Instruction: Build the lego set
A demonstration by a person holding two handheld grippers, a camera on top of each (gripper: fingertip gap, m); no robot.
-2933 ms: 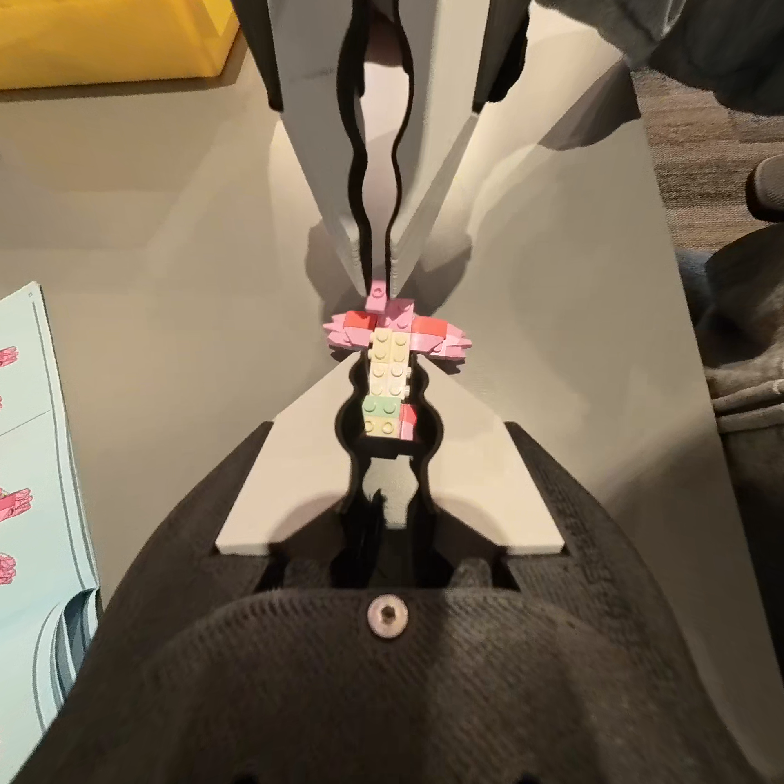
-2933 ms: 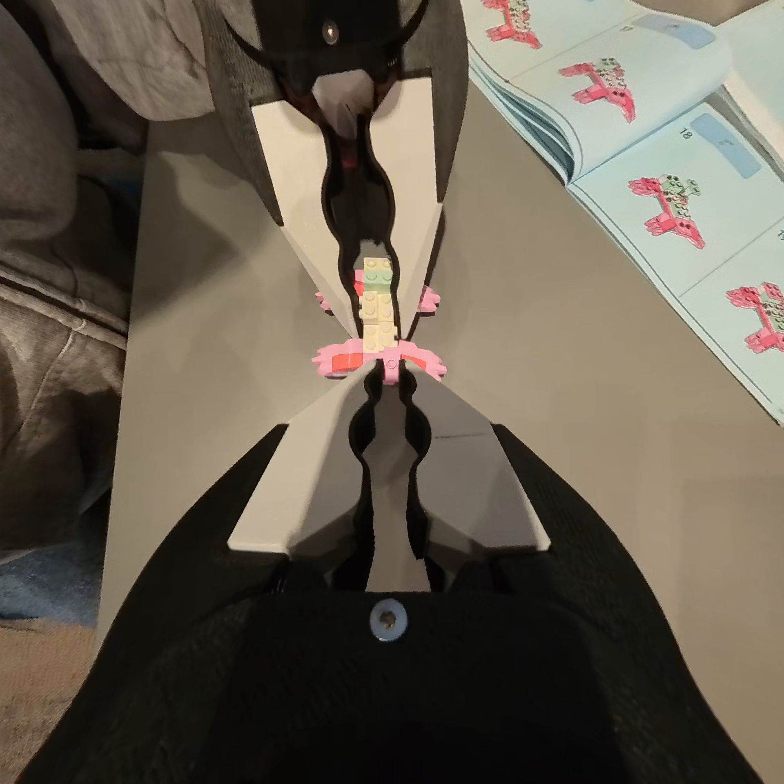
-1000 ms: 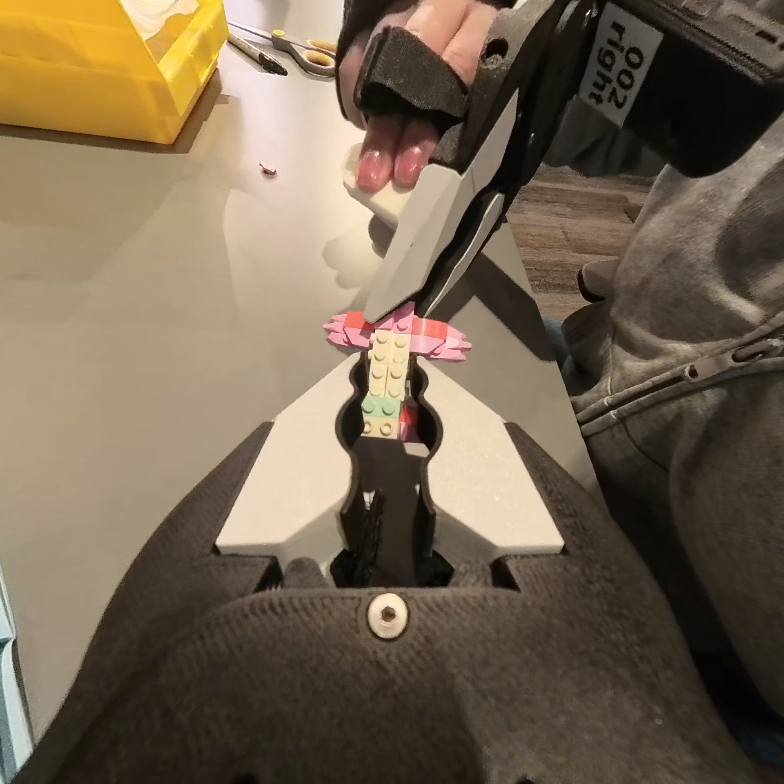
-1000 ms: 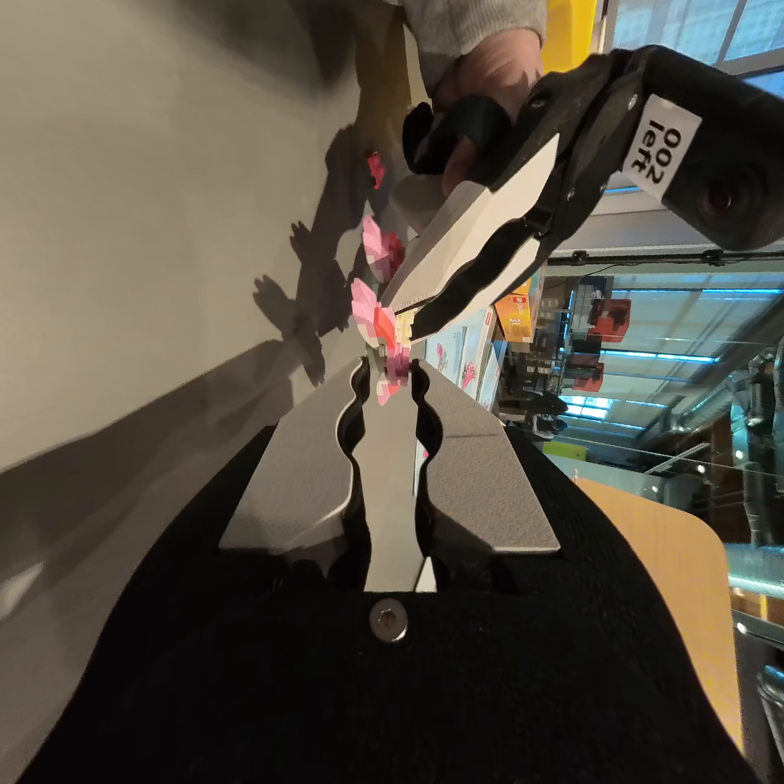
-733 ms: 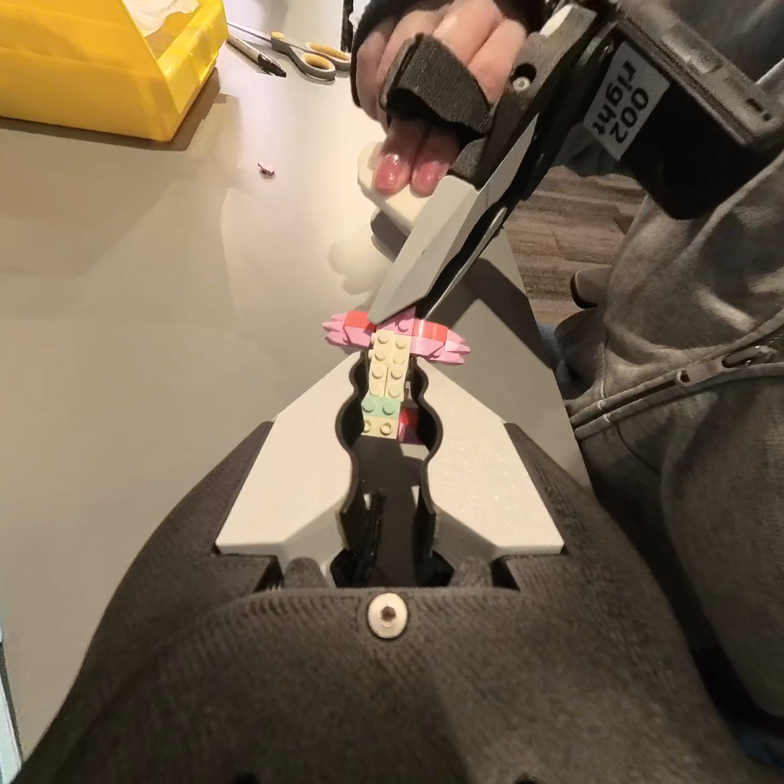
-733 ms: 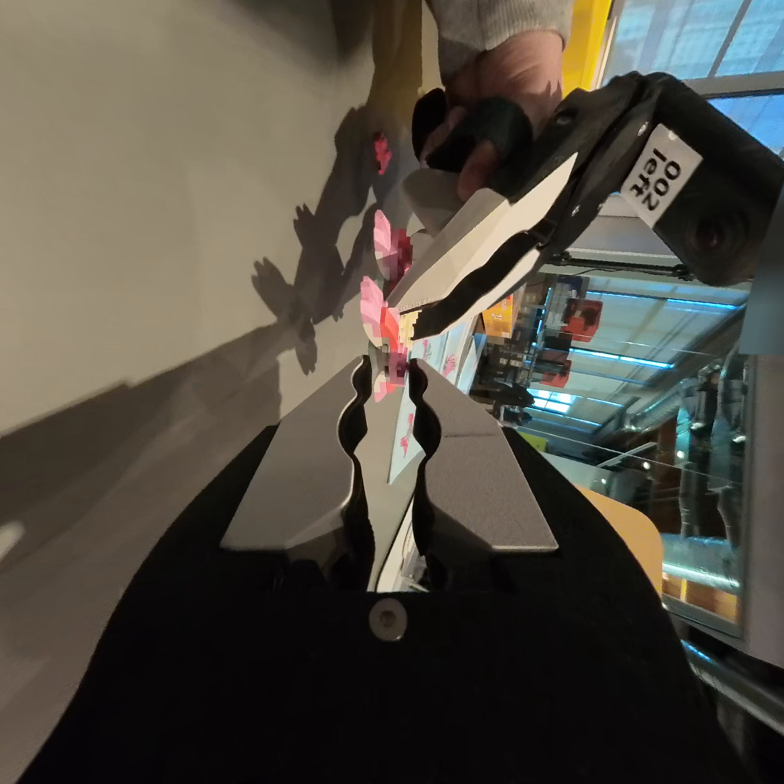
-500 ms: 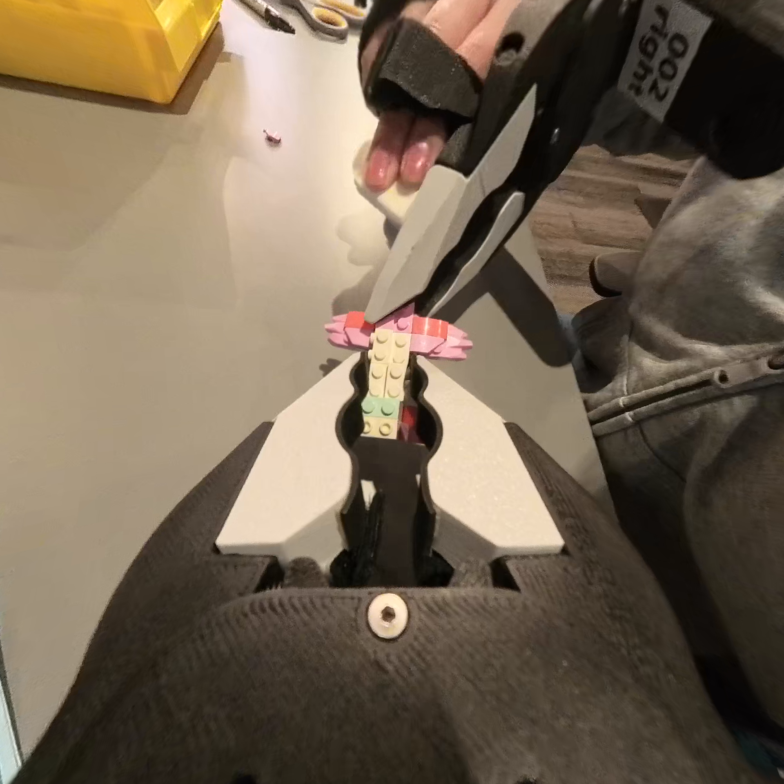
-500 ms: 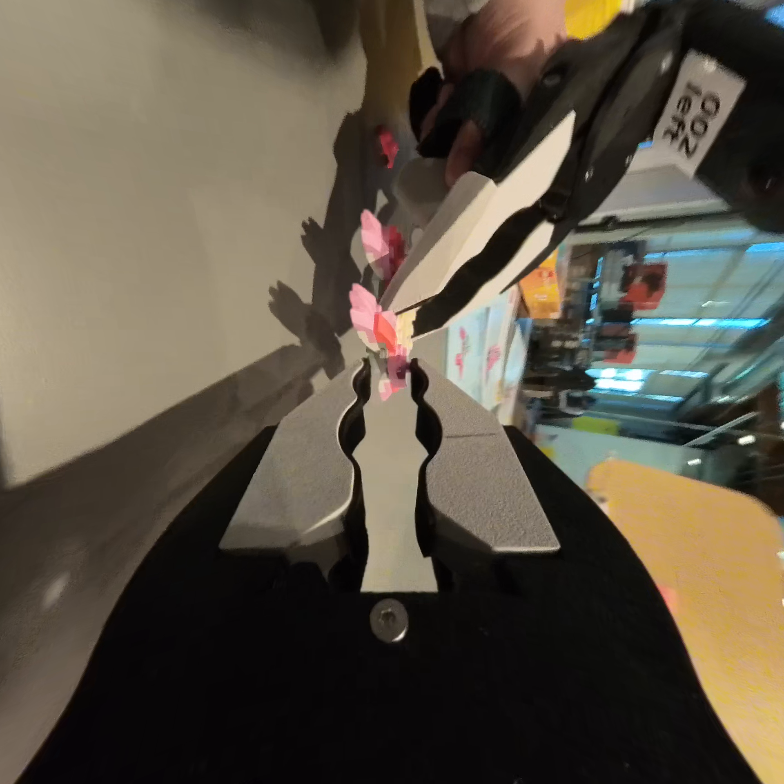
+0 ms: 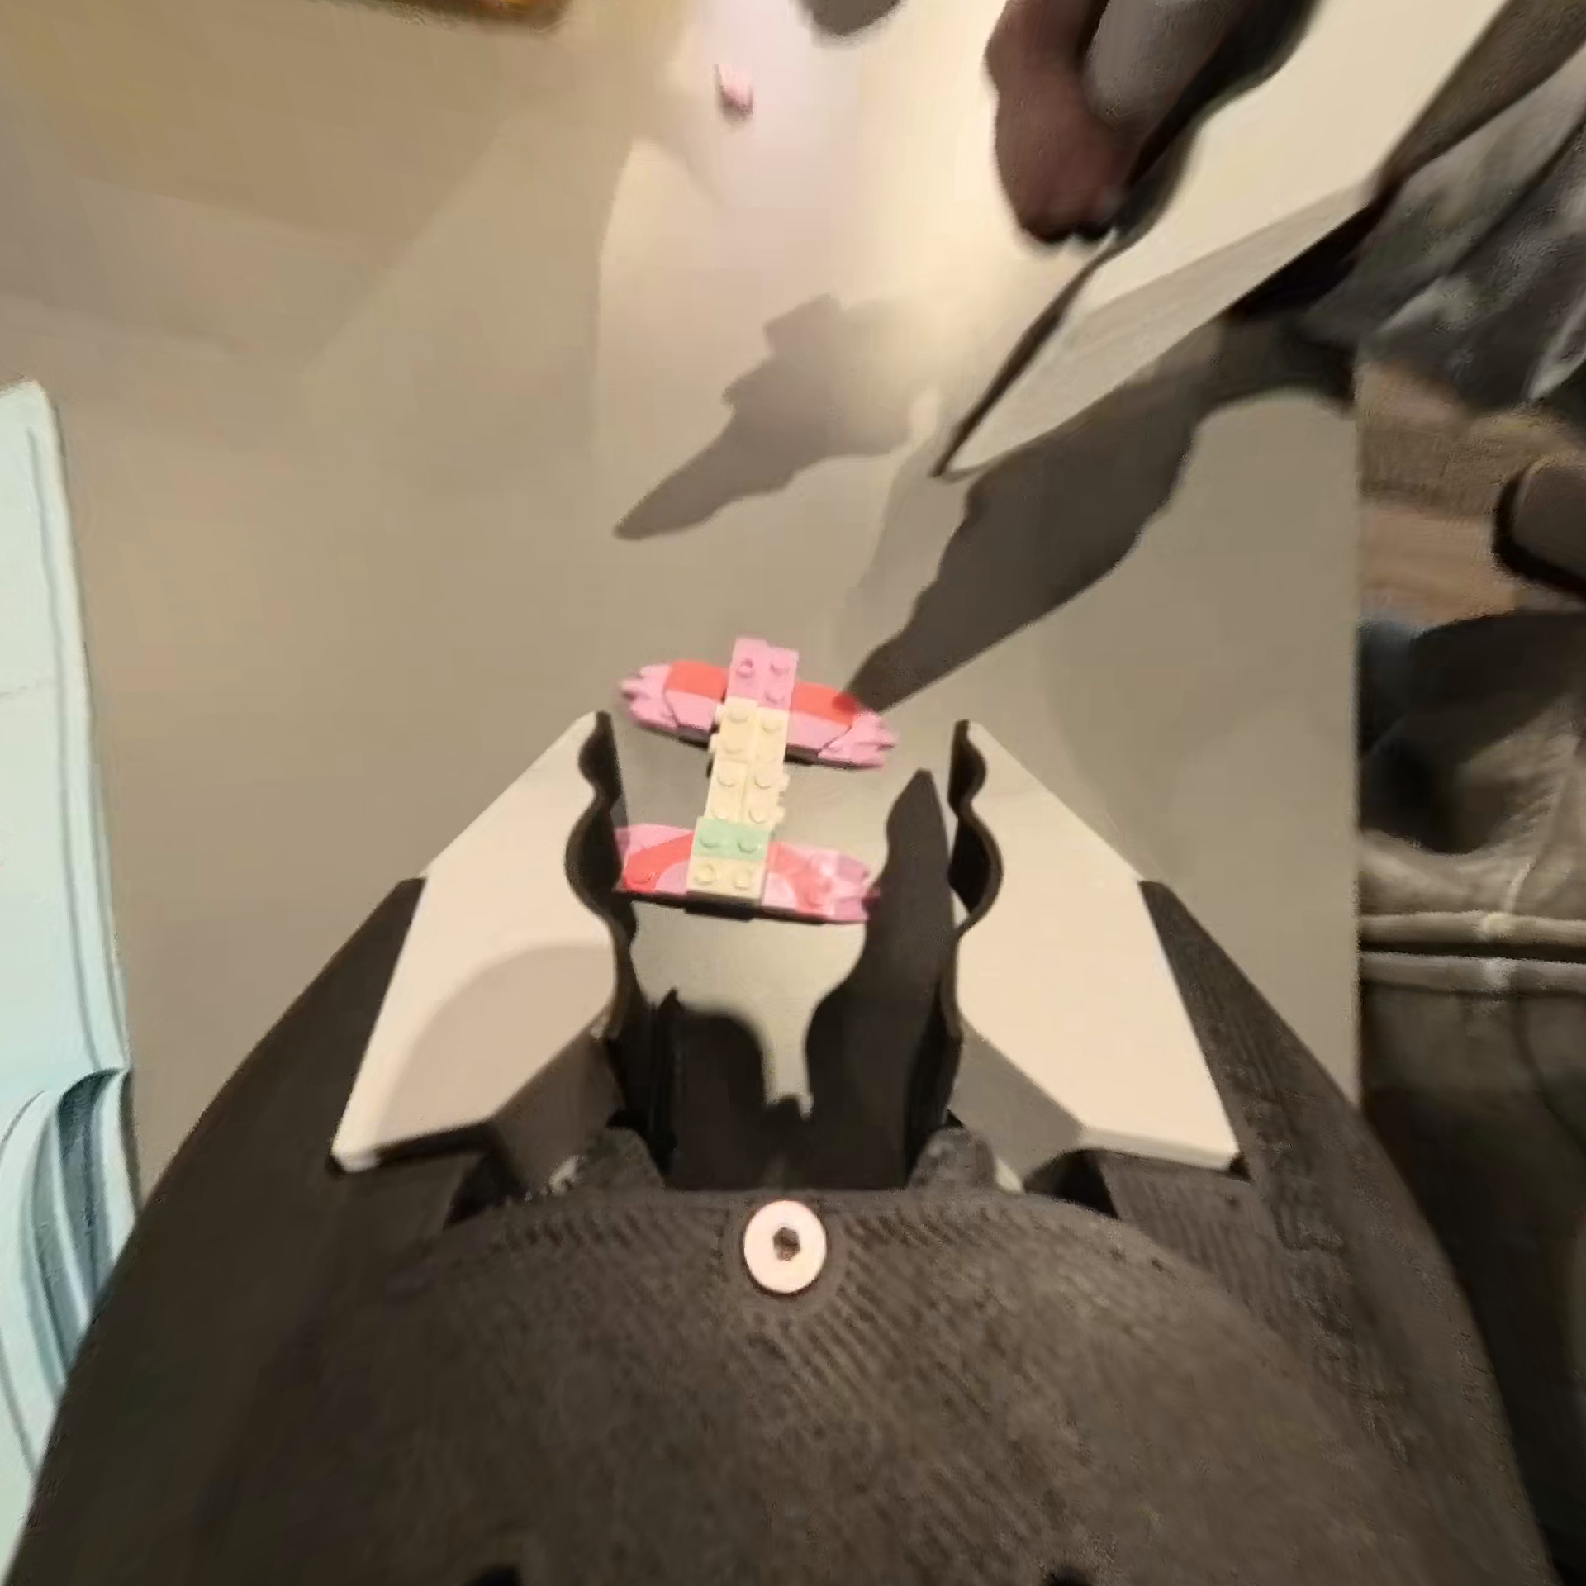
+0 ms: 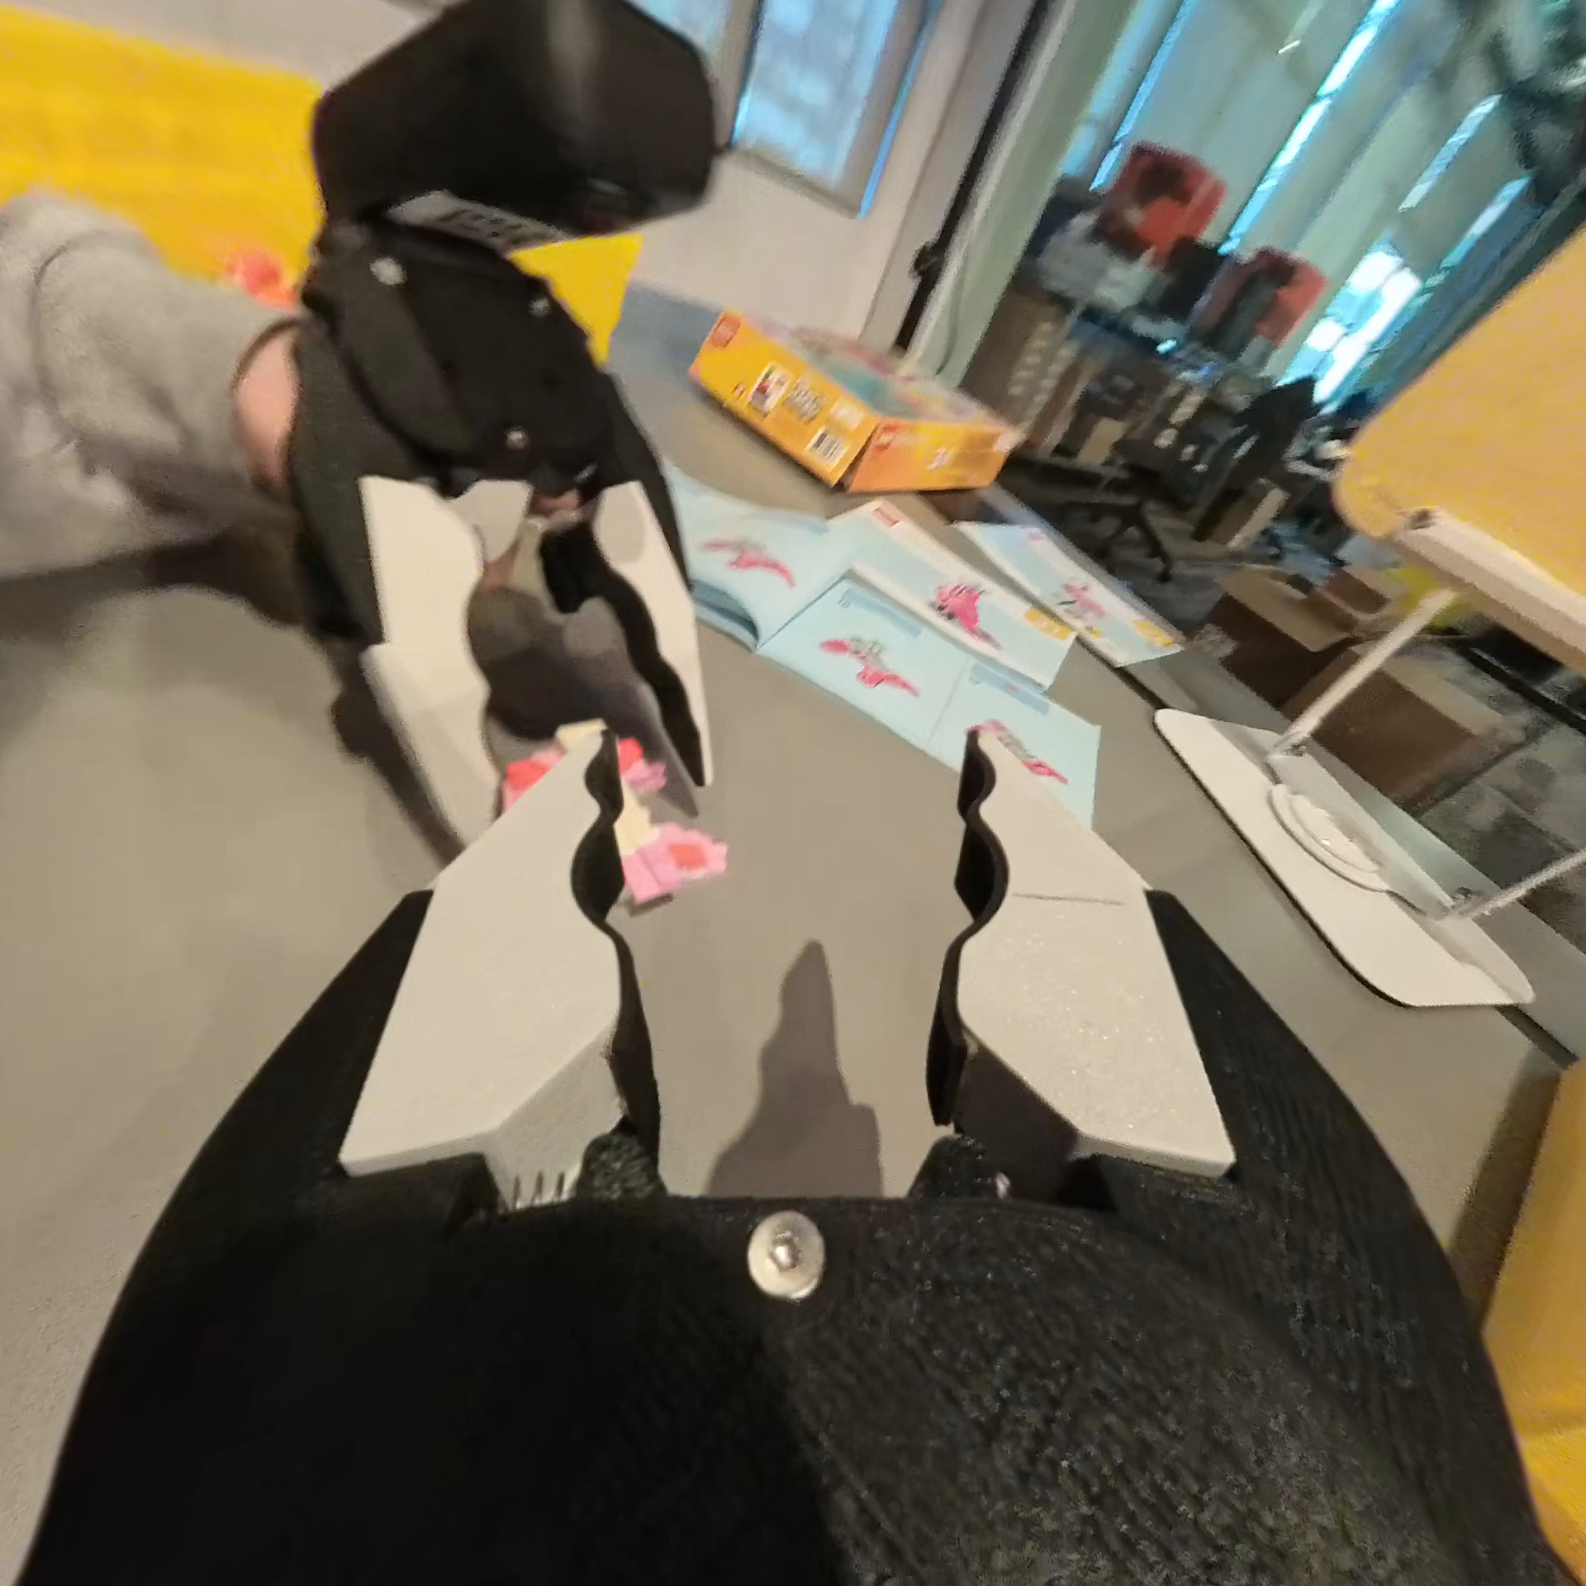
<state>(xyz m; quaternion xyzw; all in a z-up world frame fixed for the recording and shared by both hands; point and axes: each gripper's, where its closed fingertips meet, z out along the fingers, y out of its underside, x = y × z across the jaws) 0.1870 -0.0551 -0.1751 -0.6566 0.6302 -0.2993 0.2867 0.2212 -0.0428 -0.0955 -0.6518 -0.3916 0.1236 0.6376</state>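
Lego model lies flat on table, between spread fingers of left tool, untouched. Right tool also apart, empty. Model likely light, rigid, joints fragile; best gripped across cream spine.

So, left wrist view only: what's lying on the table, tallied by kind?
Lego model, between the open claw's fingers: 1
Loose pink piece: 1
Light blue booklet, at the left edge: 1
Yellow thing, a blurred sliver at the top edge: 1
Total: 4
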